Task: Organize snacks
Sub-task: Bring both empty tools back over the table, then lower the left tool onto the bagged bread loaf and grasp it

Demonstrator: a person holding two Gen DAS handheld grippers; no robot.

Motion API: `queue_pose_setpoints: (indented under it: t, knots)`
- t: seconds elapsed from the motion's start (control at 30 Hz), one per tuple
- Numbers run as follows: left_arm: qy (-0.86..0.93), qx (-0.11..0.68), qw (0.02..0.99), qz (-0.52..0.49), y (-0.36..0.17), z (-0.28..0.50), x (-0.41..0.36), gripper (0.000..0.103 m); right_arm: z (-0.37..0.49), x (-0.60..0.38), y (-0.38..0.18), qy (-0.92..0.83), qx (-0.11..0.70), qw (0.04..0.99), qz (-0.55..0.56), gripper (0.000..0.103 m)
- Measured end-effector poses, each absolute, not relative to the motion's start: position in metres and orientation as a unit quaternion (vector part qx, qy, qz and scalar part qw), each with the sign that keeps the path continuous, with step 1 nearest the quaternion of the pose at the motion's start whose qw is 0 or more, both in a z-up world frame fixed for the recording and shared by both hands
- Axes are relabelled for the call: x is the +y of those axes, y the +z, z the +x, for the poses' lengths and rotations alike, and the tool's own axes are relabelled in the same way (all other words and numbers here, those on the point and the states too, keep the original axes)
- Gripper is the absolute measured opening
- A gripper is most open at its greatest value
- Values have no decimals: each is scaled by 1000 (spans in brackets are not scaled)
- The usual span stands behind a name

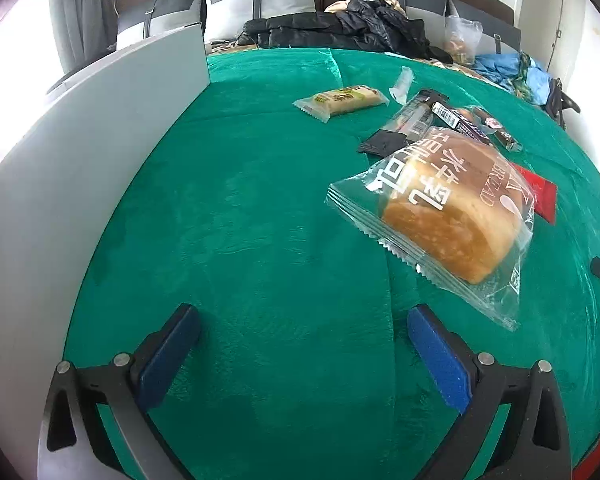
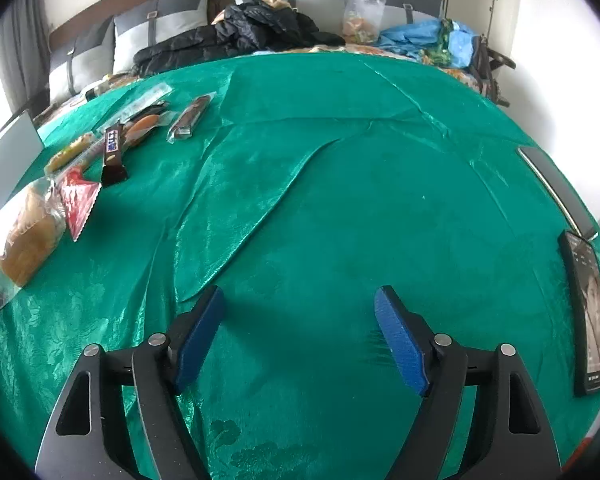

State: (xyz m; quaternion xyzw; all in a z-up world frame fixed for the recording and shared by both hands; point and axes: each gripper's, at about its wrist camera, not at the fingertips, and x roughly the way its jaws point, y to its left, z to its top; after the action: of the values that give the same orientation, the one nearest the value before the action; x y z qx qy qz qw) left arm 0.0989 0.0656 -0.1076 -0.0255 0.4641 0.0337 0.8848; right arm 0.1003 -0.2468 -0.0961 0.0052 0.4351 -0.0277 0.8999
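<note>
Snacks lie on a green cloth. A bagged bread loaf rests right of centre in the left wrist view, over a red packet. Behind it are dark chocolate bars and a pale green-labelled cake pack. My left gripper is open above bare cloth, left of and nearer than the loaf. In the right wrist view the bread loaf, the red packet and a chocolate bar lie far left. My right gripper is open over bare cloth, nothing between its fingers.
A white box wall stands along the left. A phone and a grey flat device lie at the cloth's right edge. Black jackets, a plastic bag and cushions sit behind.
</note>
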Motion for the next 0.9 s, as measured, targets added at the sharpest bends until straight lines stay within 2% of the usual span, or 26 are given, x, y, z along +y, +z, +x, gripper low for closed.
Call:
queue_pose_setpoints:
  t: [0.33, 0.9]
  knots:
    - [31, 464, 885, -22, -109, 101, 65, 103, 105, -246, -99, -42, 442, 896, 6, 88]
    - [32, 464, 885, -22, -109, 101, 65, 103, 106, -247, -98, -43, 443, 895, 7, 88]
